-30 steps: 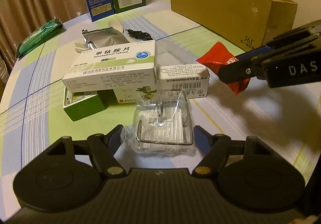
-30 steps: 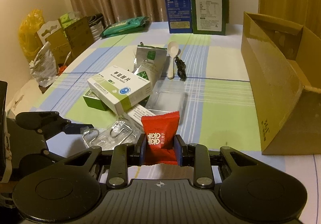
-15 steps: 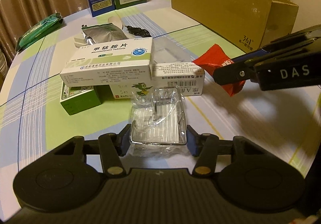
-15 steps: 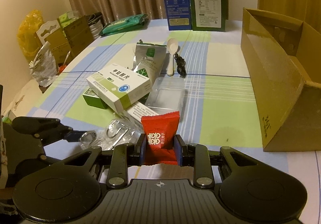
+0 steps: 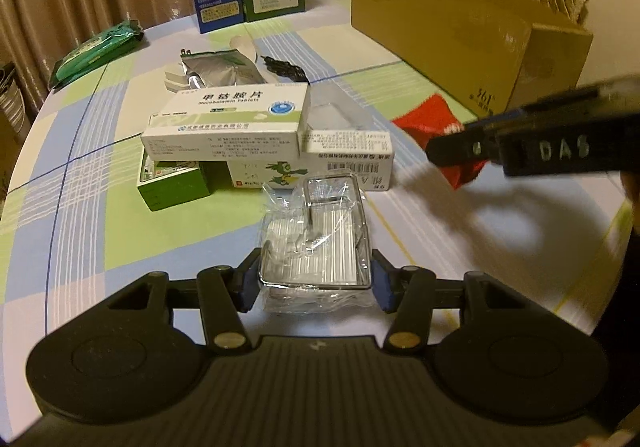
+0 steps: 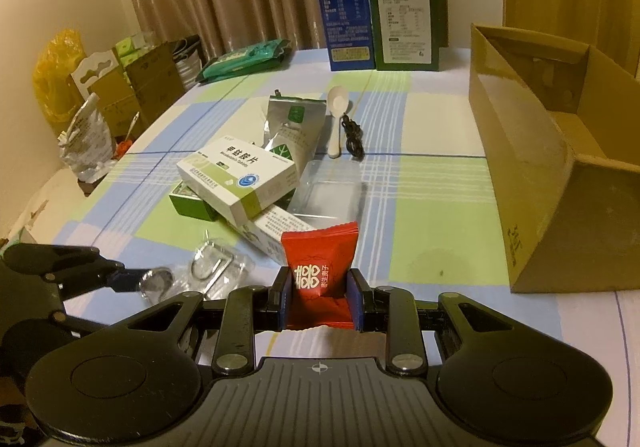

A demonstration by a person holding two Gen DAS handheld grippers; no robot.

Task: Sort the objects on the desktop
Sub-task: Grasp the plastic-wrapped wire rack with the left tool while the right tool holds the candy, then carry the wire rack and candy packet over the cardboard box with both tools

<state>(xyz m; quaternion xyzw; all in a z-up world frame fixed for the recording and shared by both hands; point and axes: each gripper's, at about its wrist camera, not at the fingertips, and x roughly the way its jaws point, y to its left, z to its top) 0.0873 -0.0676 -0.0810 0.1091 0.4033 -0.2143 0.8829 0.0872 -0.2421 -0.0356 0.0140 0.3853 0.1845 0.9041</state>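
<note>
My left gripper (image 5: 314, 283) is shut on a clear plastic packet with a metal hook inside (image 5: 316, 243), low over the table. The packet also shows in the right wrist view (image 6: 208, 271), with the left gripper (image 6: 128, 281) at its near end. My right gripper (image 6: 320, 297) is shut on a red candy packet (image 6: 320, 271) and holds it above the table. In the left wrist view the red packet (image 5: 436, 123) hangs at the right, in the right gripper's jaws.
A pile of white and green medicine boxes (image 5: 228, 123) lies mid-table, with a silver pouch (image 6: 294, 127), a white spoon (image 6: 338, 107), a black cable (image 6: 352, 133) and a clear tray (image 6: 328, 195). An open cardboard box (image 6: 552, 151) stands right. Two tall cartons (image 6: 376, 7) stand at the back.
My left gripper has moved forward around the clear packet and closed on it. My right gripper still holds the red candy packet, little moved.
</note>
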